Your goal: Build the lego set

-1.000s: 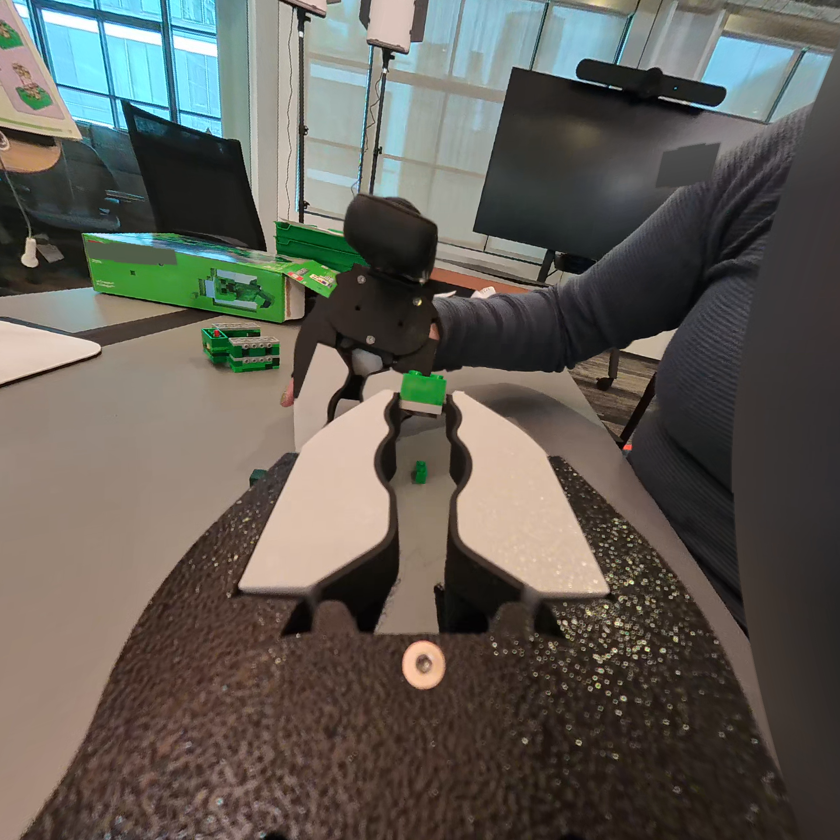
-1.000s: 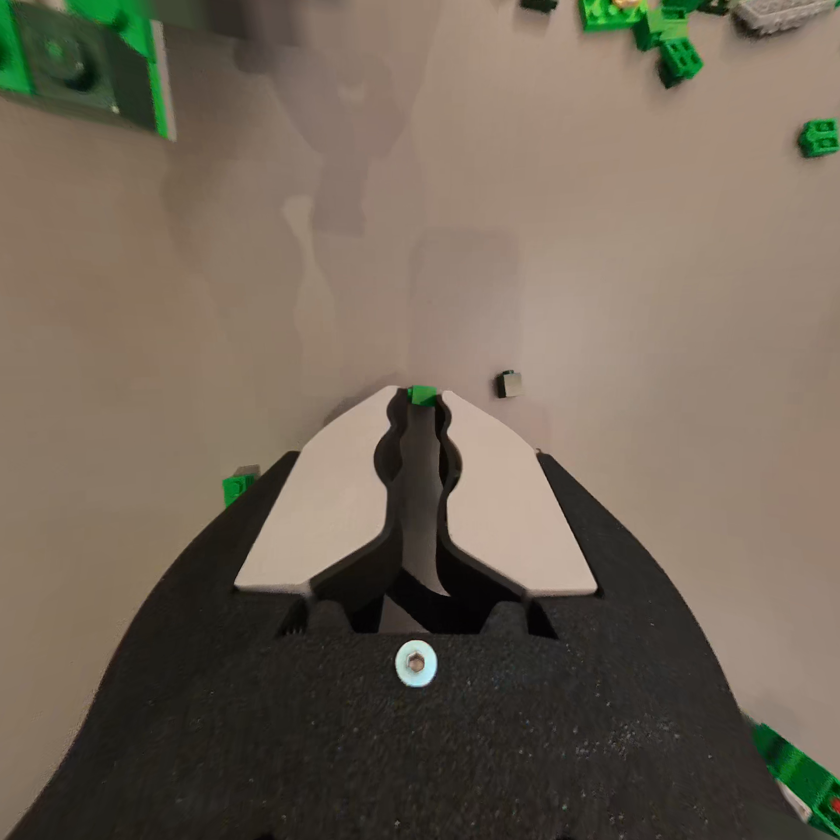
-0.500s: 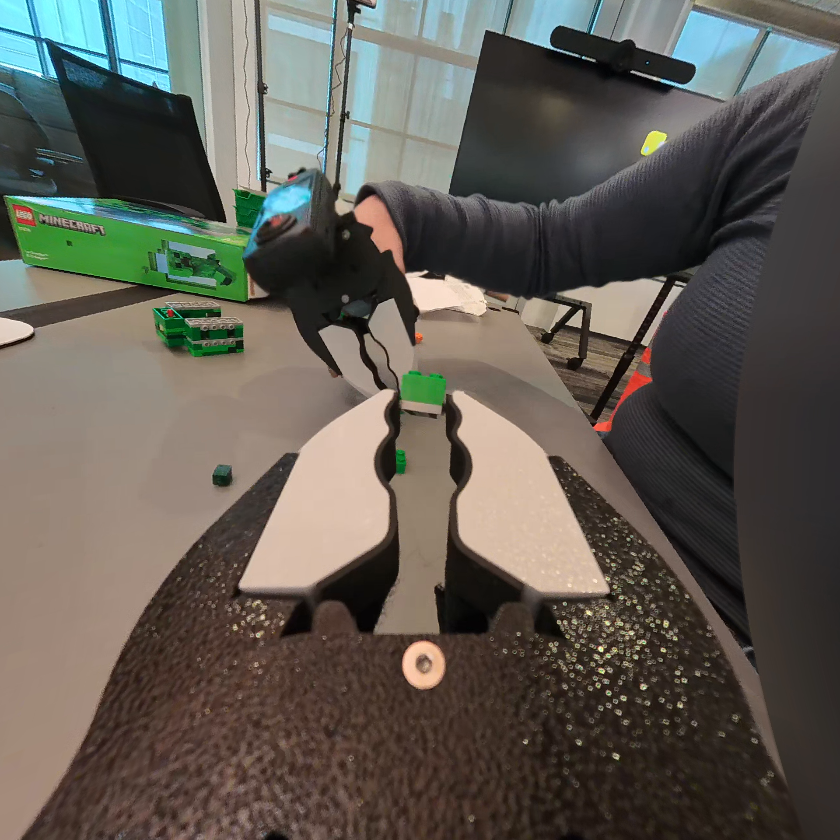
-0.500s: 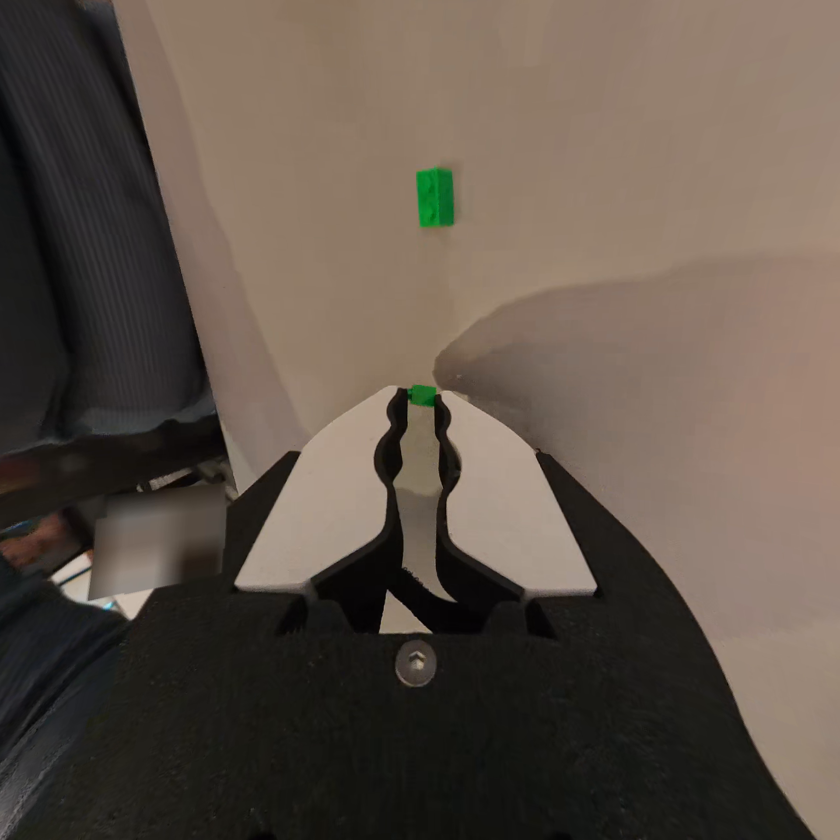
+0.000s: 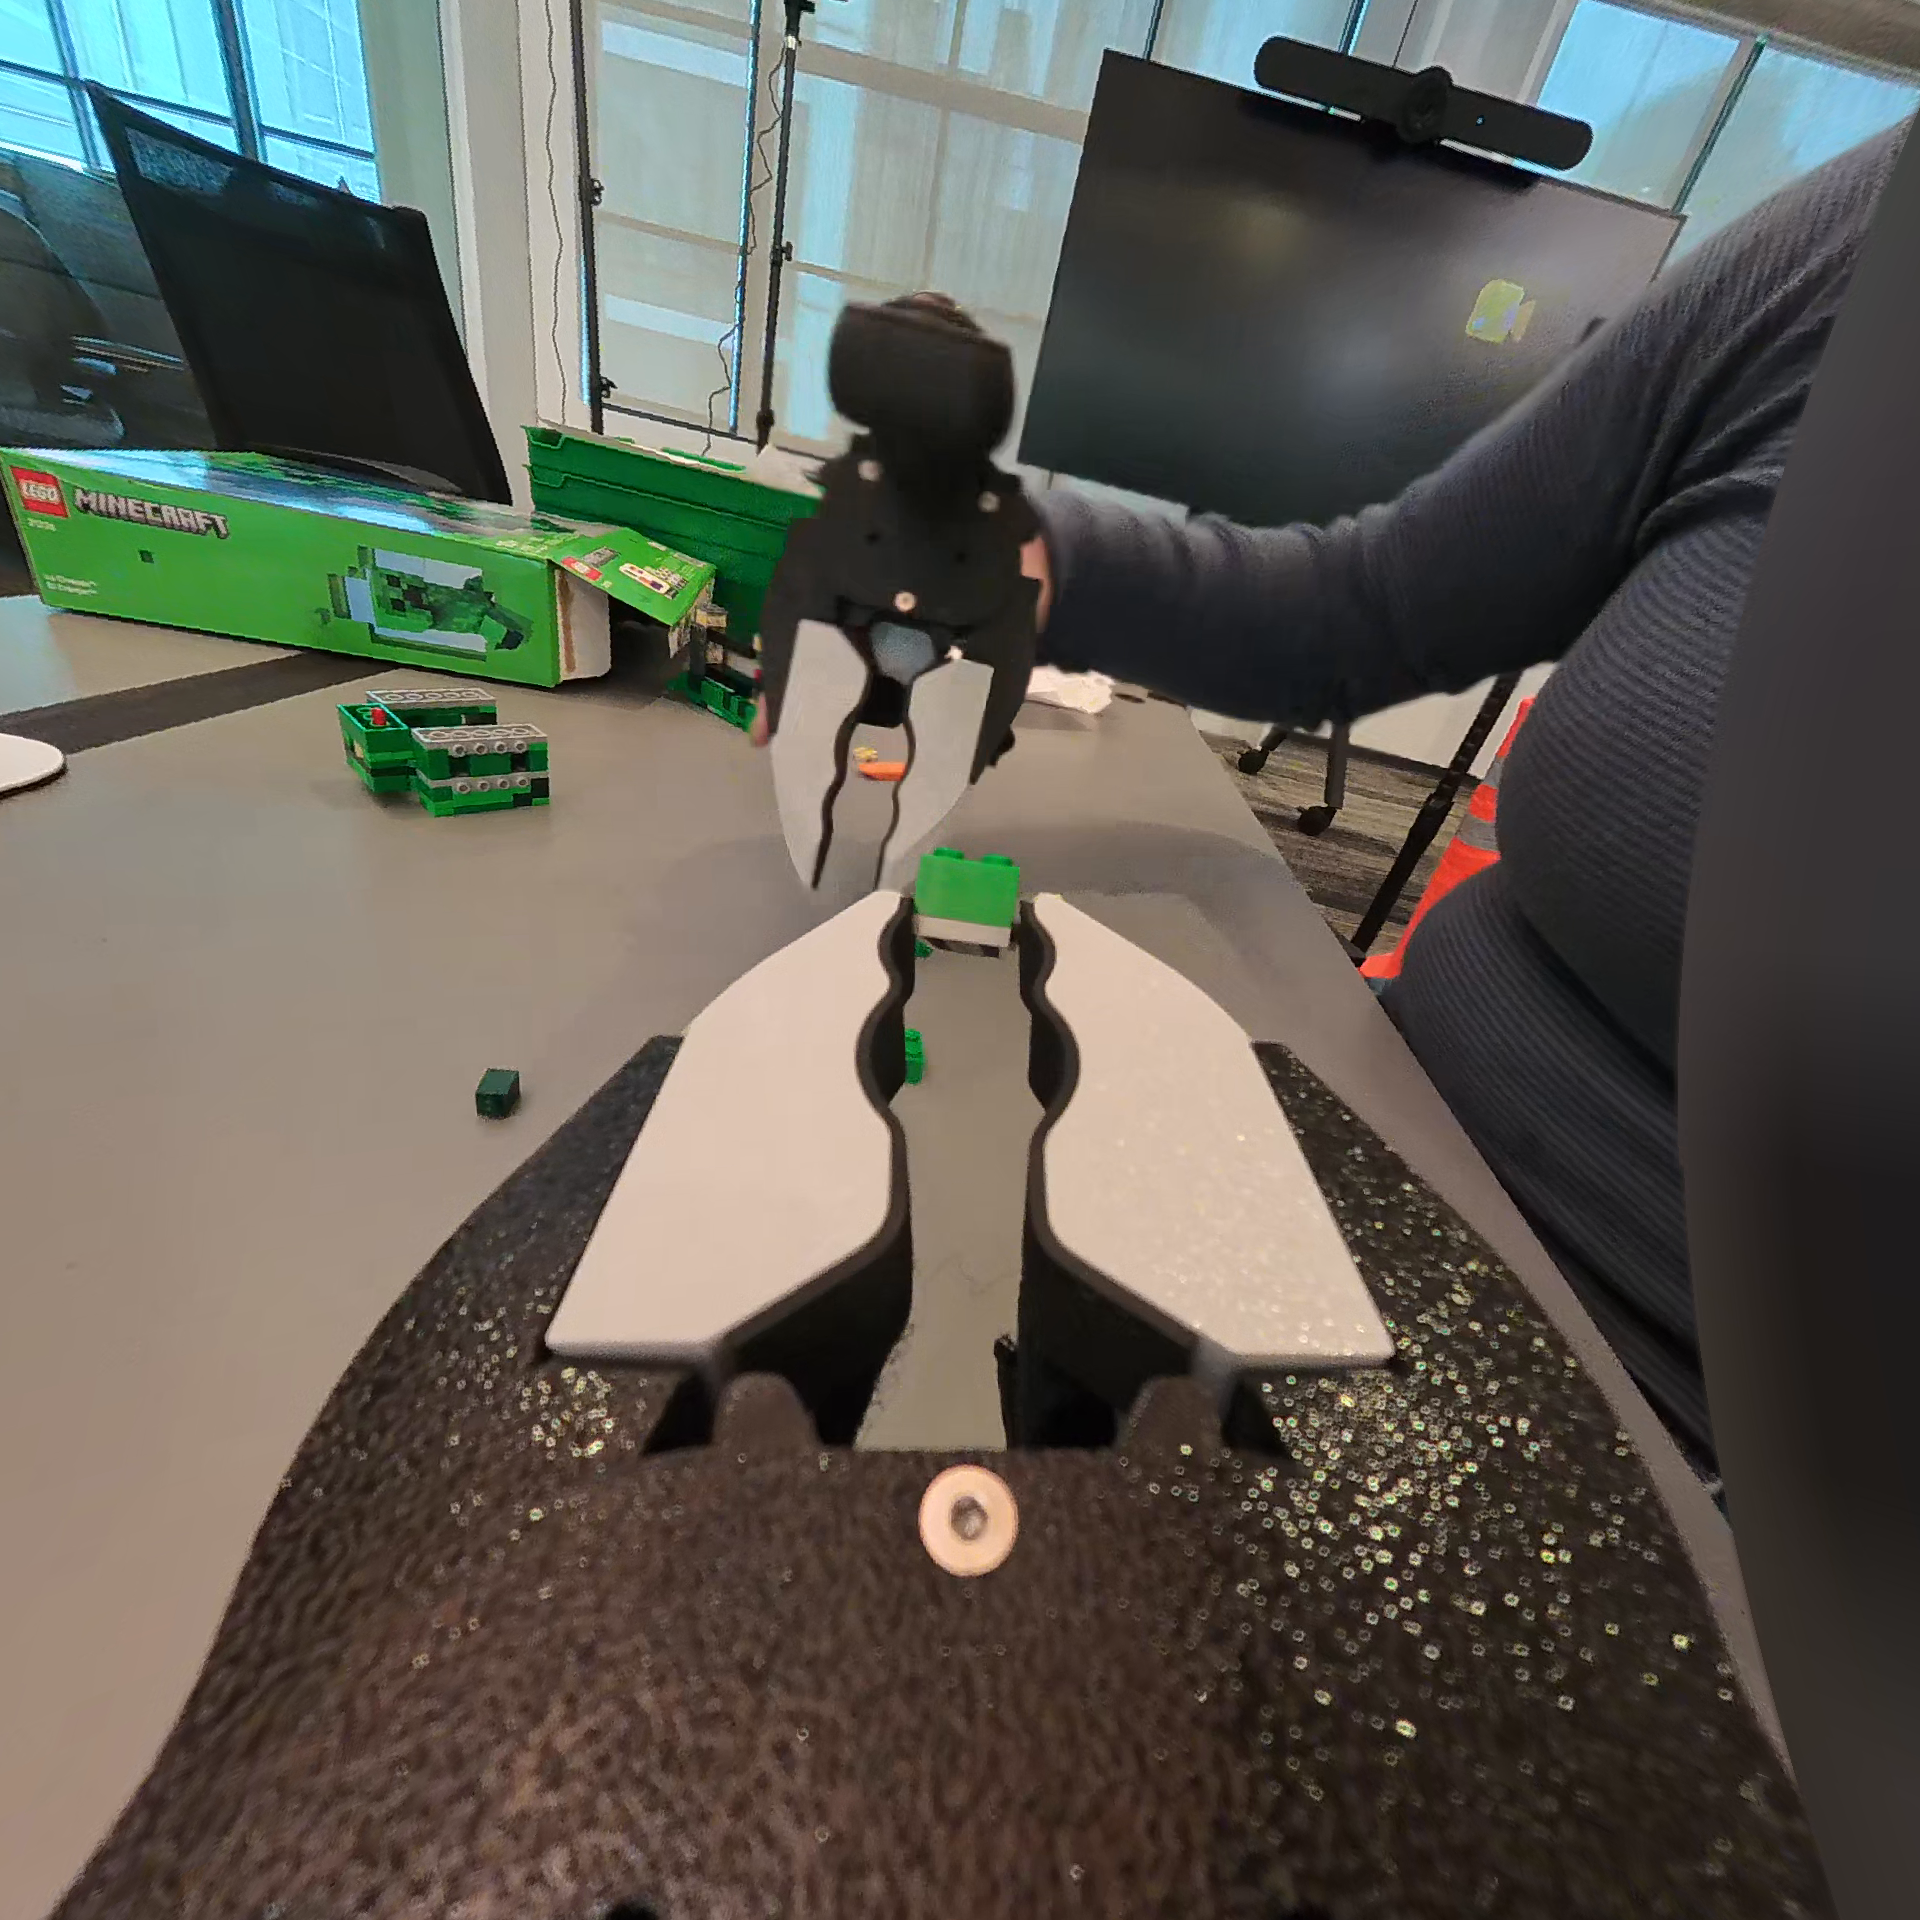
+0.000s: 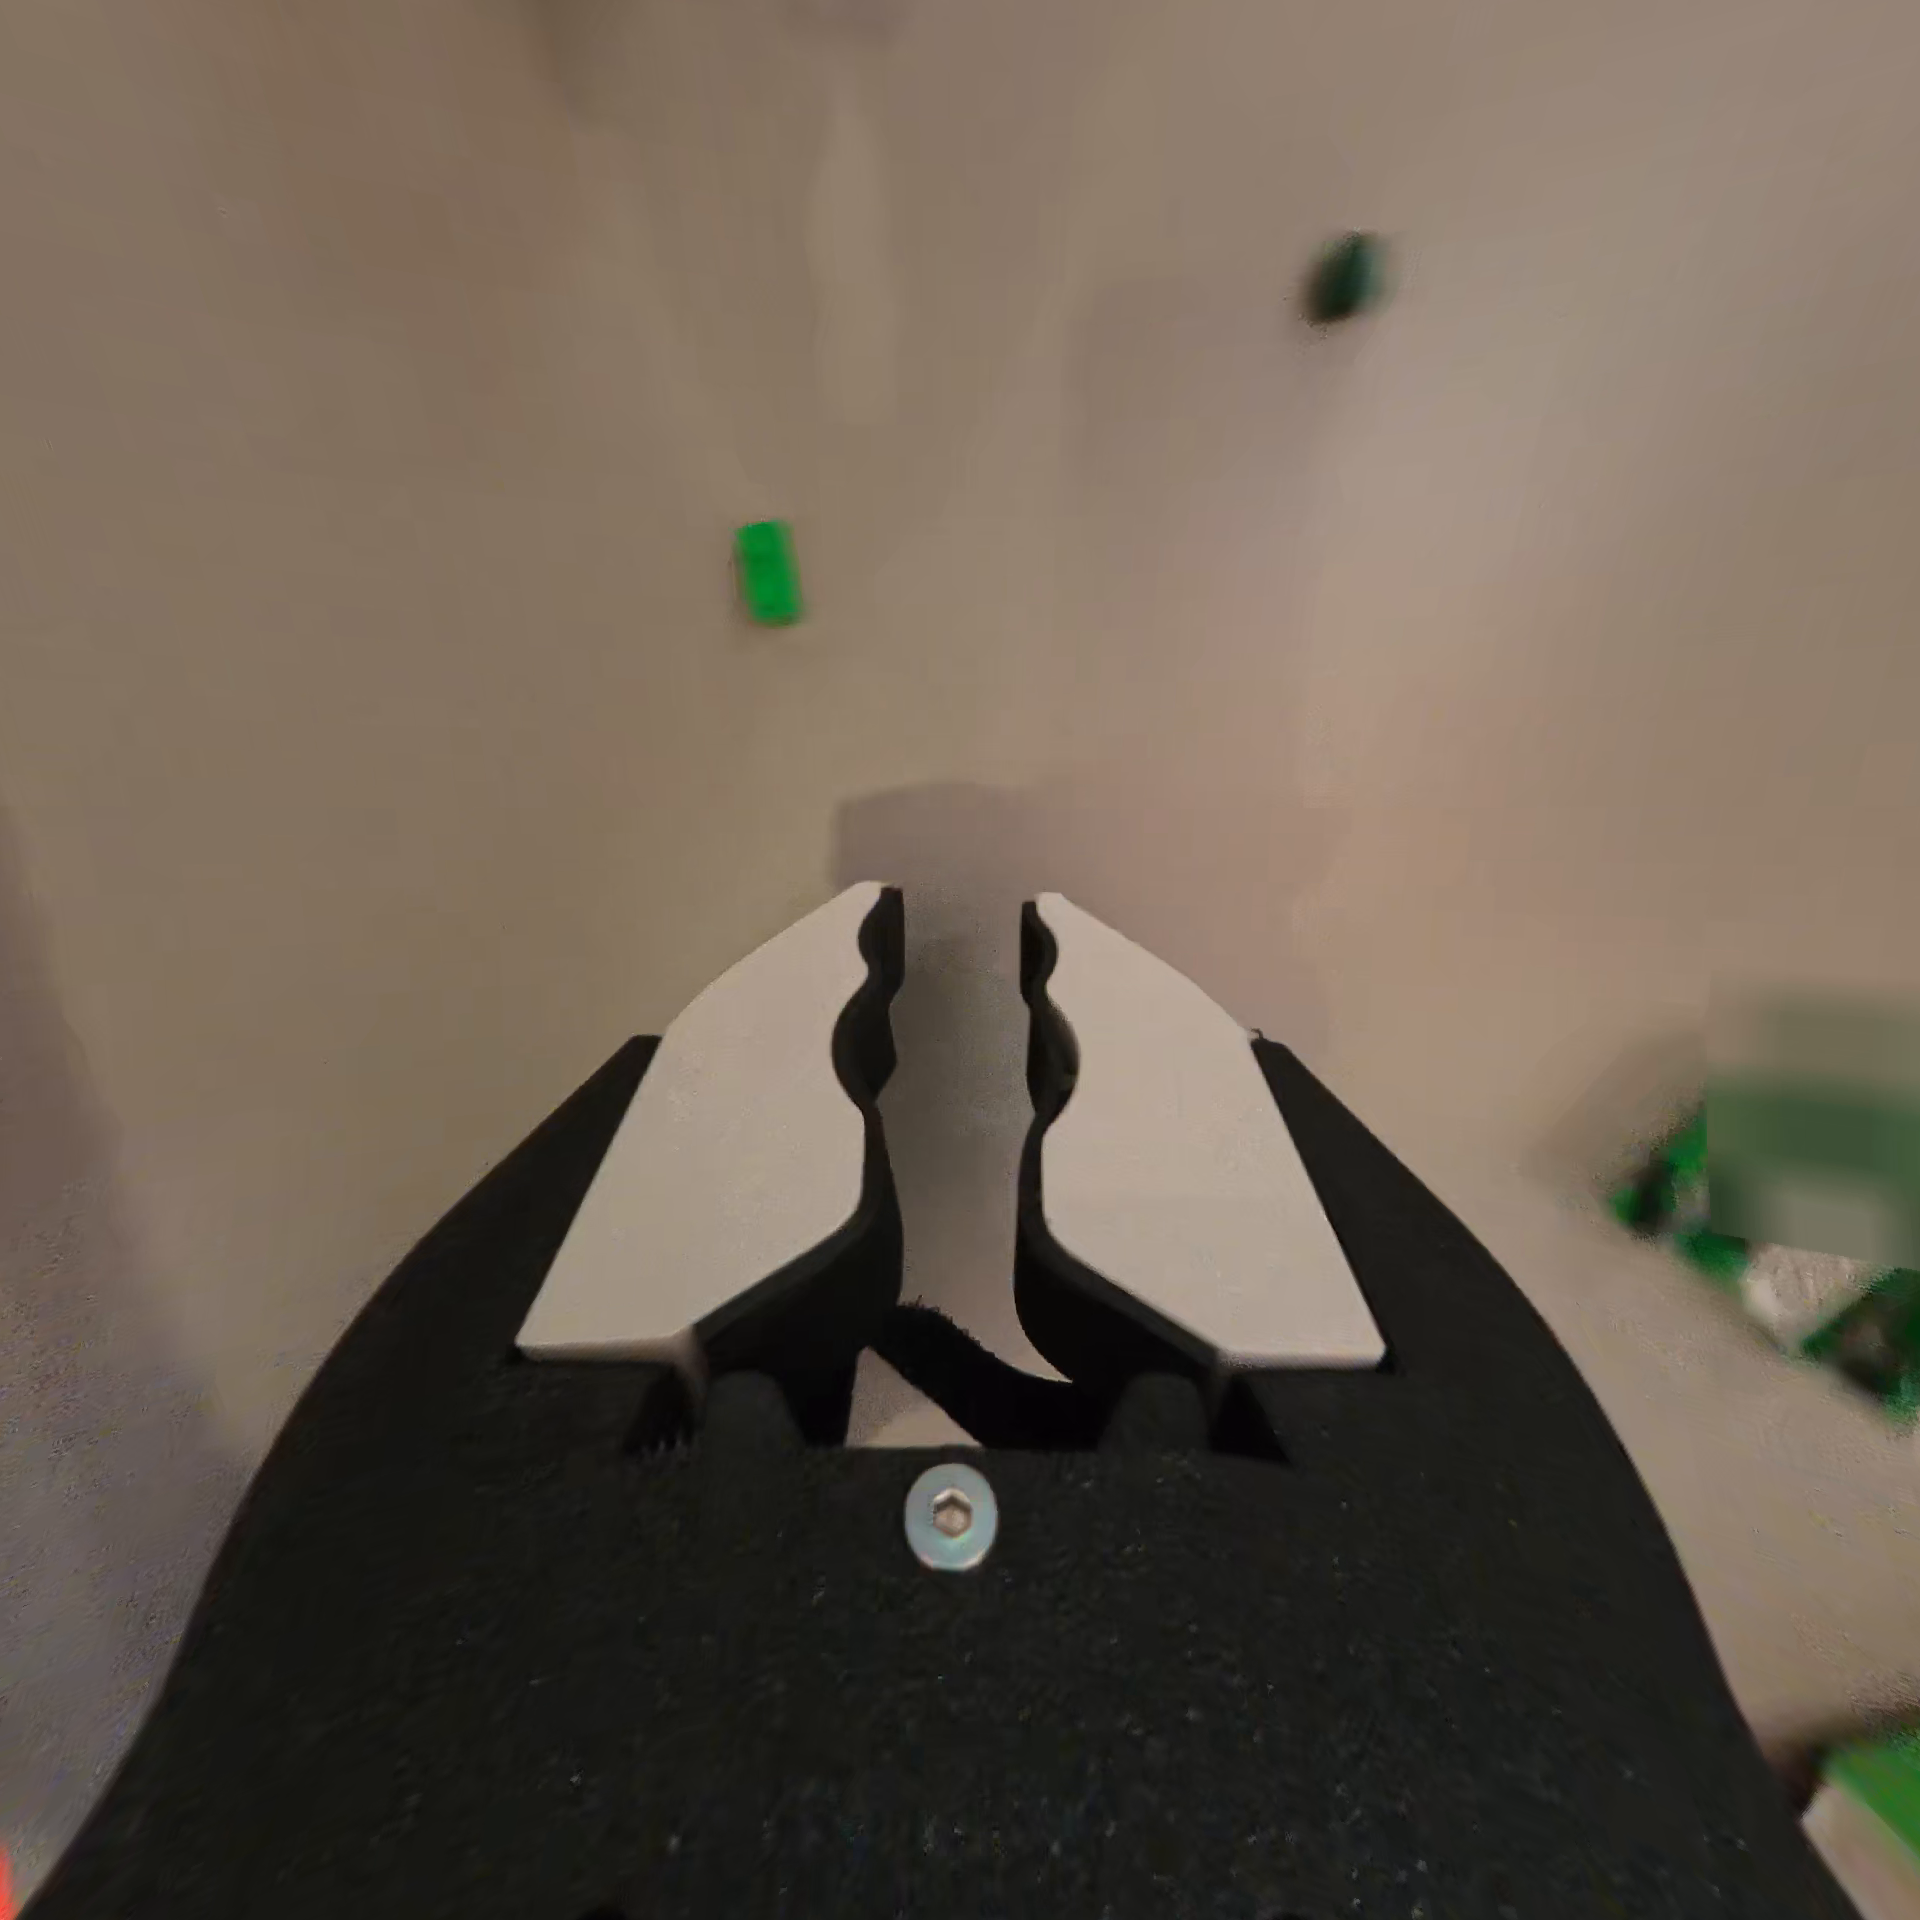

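My left gripper (image 5: pixel 964 920) is shut on a small stack, a bright green brick on a grey plate (image 5: pixel 964 891), and holds it above the grey table (image 5: pixel 312 987). My right gripper (image 5: pixel 850 878) hangs point-down just to the left of that stack. In the right wrist view it (image 6: pixel 961 904) is open and empty above the table. A small green brick (image 6: pixel 769 587) lies on the table beyond it. It also shows in the left wrist view (image 5: pixel 912 1055), between my left fingers.
A dark green cube (image 5: pixel 497 1093) lies left of my left gripper. A partial green and grey build (image 5: pixel 447 753) stands further back, with the green set box (image 5: pixel 312 566) behind it. Blurred green pieces (image 6: pixel 1766 1226) lie at the right of the right wrist view. The left gripper's tips are roughly 15 cm from the right gripper's. The dark green cube (image 5: pixel 497 1093) is about 12 cm from my right fingertips. My right wrist view (image 6: pixel 1326 292) looks at it from another angle.
My right gripper has opened, and the tiny green piece it held at its tips is gone from view. It has swung upright beside the stack. My left gripper still holds its stack.
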Action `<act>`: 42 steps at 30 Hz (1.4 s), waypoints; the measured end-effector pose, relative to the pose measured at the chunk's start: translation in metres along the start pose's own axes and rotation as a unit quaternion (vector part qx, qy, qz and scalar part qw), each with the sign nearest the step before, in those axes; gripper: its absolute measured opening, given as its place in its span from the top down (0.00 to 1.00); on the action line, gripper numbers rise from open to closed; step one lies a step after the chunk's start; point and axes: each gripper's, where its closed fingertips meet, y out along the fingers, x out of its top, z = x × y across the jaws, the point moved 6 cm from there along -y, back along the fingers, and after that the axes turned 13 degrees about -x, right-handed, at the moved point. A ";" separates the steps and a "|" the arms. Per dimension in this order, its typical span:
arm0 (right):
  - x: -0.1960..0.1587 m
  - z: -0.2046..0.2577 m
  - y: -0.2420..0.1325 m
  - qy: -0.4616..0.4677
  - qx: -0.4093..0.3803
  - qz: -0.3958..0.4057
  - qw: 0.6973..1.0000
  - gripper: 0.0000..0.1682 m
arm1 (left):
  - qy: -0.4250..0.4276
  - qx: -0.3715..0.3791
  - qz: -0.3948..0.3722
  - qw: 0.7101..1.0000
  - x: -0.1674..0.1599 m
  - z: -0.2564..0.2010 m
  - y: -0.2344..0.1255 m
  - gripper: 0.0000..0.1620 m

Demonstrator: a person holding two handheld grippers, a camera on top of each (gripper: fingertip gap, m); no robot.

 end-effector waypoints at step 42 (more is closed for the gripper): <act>-0.035 0.065 0.008 0.317 -0.266 -0.078 0.907 0.93 | 0.010 -0.016 0.029 0.999 -0.005 -0.001 0.019 0.89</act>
